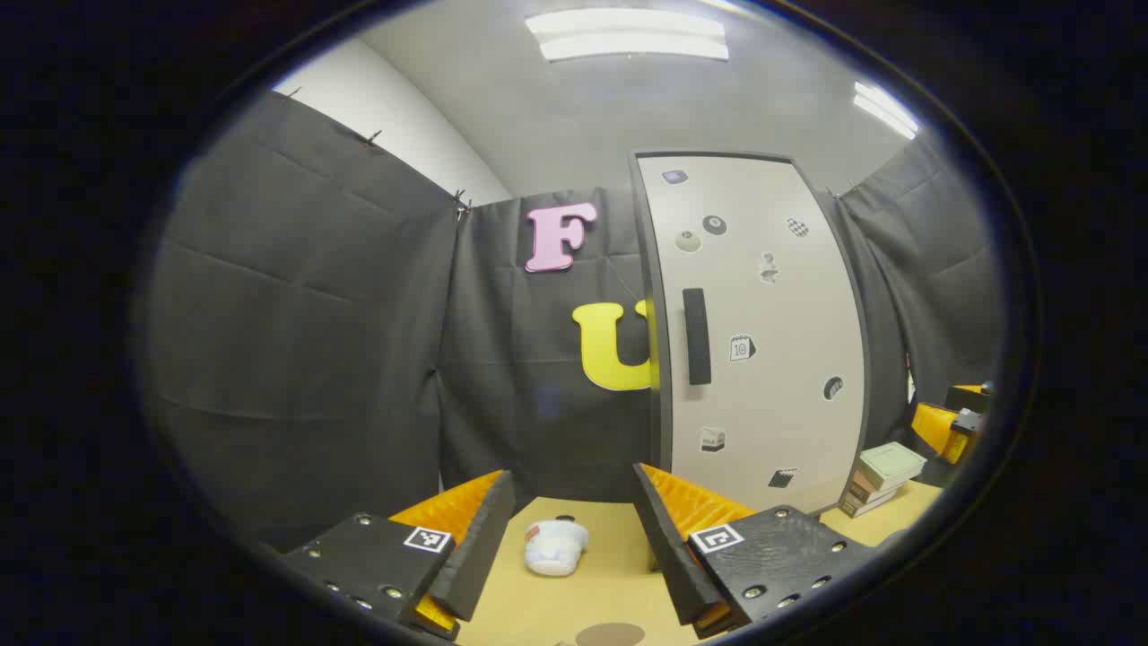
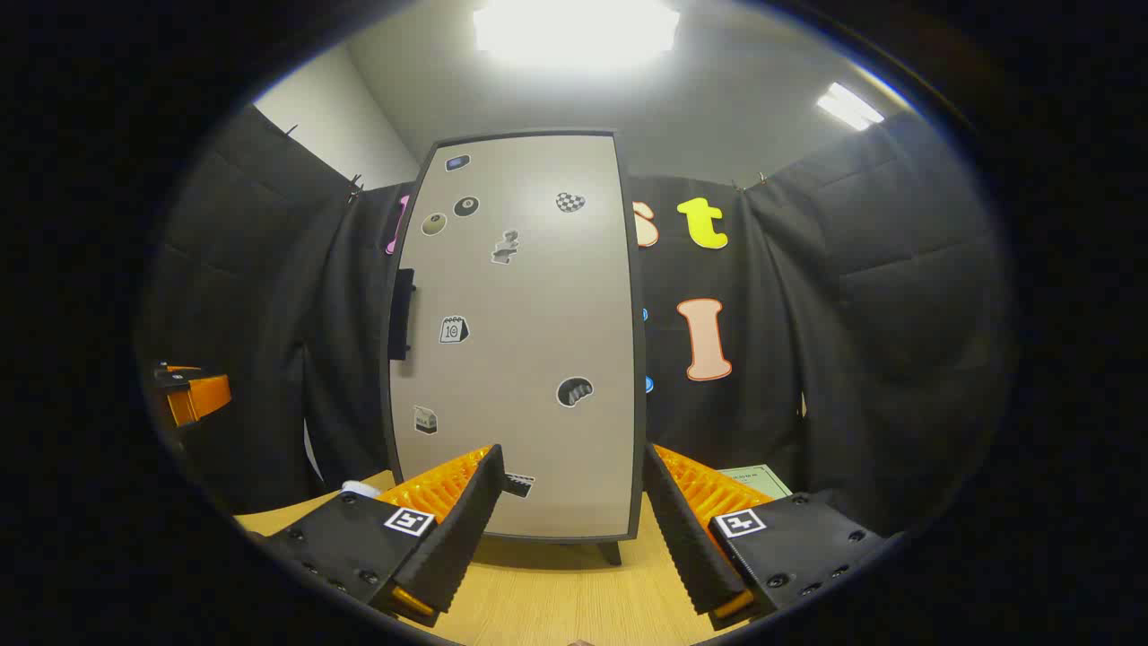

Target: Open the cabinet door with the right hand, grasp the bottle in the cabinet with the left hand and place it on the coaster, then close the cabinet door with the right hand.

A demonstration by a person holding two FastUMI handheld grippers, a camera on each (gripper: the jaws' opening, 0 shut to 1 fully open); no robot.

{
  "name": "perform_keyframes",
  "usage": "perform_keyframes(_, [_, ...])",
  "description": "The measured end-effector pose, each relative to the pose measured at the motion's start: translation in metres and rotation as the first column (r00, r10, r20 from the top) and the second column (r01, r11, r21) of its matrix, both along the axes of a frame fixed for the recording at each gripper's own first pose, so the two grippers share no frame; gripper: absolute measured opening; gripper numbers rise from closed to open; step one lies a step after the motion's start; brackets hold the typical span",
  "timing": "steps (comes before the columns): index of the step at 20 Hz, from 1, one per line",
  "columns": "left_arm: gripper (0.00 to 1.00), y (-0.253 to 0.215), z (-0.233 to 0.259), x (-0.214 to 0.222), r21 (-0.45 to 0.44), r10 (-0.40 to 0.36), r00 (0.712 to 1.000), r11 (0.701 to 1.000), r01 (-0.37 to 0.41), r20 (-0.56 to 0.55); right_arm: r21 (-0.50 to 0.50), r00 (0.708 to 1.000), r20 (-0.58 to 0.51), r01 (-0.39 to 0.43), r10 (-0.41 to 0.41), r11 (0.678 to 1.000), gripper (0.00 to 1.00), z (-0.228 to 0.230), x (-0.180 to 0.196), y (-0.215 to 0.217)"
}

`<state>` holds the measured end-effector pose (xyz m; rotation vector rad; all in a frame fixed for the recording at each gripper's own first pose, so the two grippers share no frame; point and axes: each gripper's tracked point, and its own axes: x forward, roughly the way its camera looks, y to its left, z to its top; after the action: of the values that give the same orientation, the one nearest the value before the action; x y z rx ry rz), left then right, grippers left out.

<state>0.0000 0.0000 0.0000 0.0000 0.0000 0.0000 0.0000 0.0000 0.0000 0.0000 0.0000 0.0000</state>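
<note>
The pale cabinet door [image 1: 762, 359] stands closed, with a dark vertical handle [image 1: 696, 336] near its left edge. The right gripper view faces the same door [image 2: 529, 359] head-on, its handle [image 2: 401, 314] at the left. The bottle is hidden behind the door. A brown round coaster [image 1: 610, 634] lies on the wooden table [image 1: 610, 574] just below my left gripper [image 1: 572, 475], which is open and holds nothing. My right gripper [image 2: 571, 453] is also open and holds nothing, a short way in front of the door's lower part.
A small white container [image 1: 556, 545] lies on its side on the table ahead of my left gripper. Stacked books [image 1: 883, 475] sit to the right of the cabinet, and a green book [image 2: 753, 480] shows past my right gripper. The other gripper [image 1: 951, 422] hovers at the far right.
</note>
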Motion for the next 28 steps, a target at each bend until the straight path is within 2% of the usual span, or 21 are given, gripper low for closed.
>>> perform_keyframes(15, [0.81,-0.001,-0.009,0.001,-0.037,-0.003,1.000,0.999,0.003,-0.001,-0.016,0.999,-0.008,0.041,-0.041,0.999,0.98,-0.004,0.002,-0.006])
perform_keyframes(18, [0.79,0.000,-0.012,0.005,-0.041,-0.003,1.000,0.999,0.003,-0.006,-0.031,0.999,0.004,0.050,-0.049,0.998,0.97,-0.001,0.002,-0.007])
perform_keyframes(22, [0.79,0.013,-0.016,0.008,-0.035,0.014,1.000,0.999,-0.014,-0.016,-0.021,1.000,0.021,0.016,-0.015,1.000,0.98,0.014,0.006,0.010])
perform_keyframes(26, [0.81,0.037,-0.020,0.006,-0.036,0.044,0.999,0.998,-0.045,-0.025,-0.008,0.998,0.037,-0.059,0.059,0.998,0.98,0.045,0.033,0.046])
perform_keyframes(28, [0.79,0.051,-0.023,0.004,-0.032,0.061,0.998,0.998,-0.062,-0.032,0.010,0.995,0.027,-0.095,0.094,0.995,0.97,0.056,0.047,0.065])
